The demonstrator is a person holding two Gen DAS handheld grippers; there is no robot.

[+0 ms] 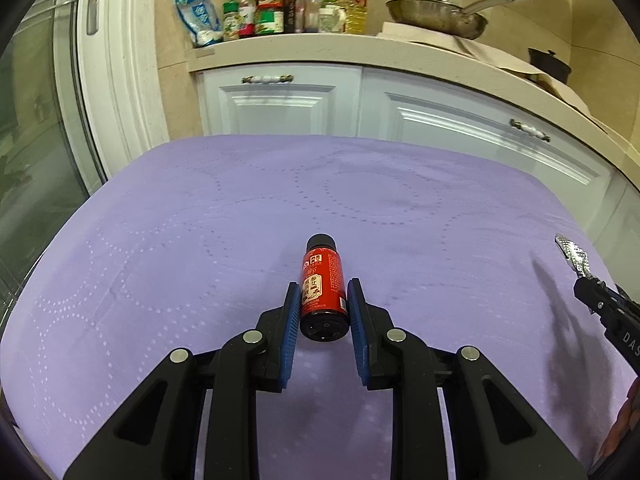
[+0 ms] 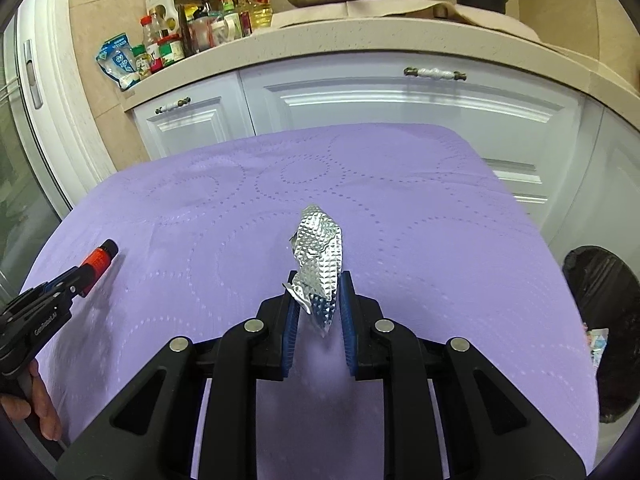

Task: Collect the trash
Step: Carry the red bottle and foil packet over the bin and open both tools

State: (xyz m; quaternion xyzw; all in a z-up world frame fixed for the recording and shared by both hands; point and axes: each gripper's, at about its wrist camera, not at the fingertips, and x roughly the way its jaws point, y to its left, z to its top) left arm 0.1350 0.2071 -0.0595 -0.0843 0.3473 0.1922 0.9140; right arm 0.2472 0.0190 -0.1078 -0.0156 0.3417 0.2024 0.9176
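The matt lilac cloth (image 2: 400, 208) bears dotted embossed rings. The small red bottle (image 1: 323, 280) looks glossy, its black cap matt. The crumpled silver foil wrapper (image 2: 320, 256) glitters, quilted with tiny facets.

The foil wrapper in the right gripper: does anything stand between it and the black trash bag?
Nothing visible. Between the foil wrapper and the trash bag lies only bare purple tablecloth.

Light was even and fairly bright. Soft shadows fell on the purple tablecloth (image 1: 280, 200). Fisheye curvature bent the cabinets beyond it; frame corners went black, and edges were slightly blurred.
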